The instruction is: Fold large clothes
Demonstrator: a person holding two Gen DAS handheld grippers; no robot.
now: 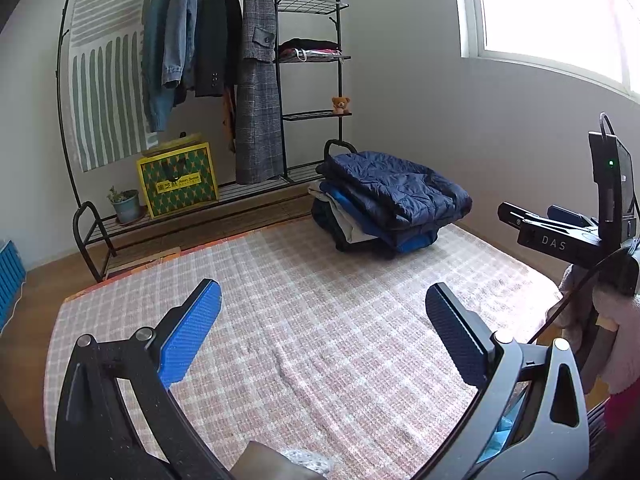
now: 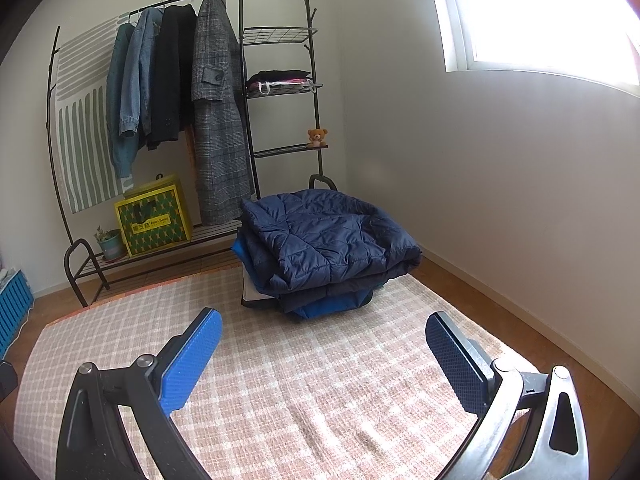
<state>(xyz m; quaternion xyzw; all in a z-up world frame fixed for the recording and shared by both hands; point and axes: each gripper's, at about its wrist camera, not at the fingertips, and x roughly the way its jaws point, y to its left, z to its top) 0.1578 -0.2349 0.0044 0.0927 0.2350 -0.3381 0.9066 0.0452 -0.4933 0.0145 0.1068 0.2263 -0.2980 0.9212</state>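
A pile of folded clothes (image 1: 388,204) (image 2: 324,248) rests at the far corner of the checked rug (image 1: 300,300) (image 2: 300,380), a navy quilted jacket (image 2: 320,232) on top and blue and pale garments beneath. My left gripper (image 1: 324,312) hovers open over the bare rug, well short of the pile, nothing between its blue pads. My right gripper (image 2: 324,344) is also open and empty, closer to the pile. In the left wrist view the right gripper (image 1: 536,220) shows side-on at the right edge, held by a gloved hand (image 1: 616,320).
A black clothes rack (image 1: 224,80) (image 2: 180,112) with hanging coats stands against the back wall, holding a yellow-green box (image 1: 178,180), a potted plant (image 1: 126,204) and a small teddy bear (image 1: 340,105). A blue crate (image 2: 14,308) sits at left. A bright window (image 2: 540,12) is on the right wall.
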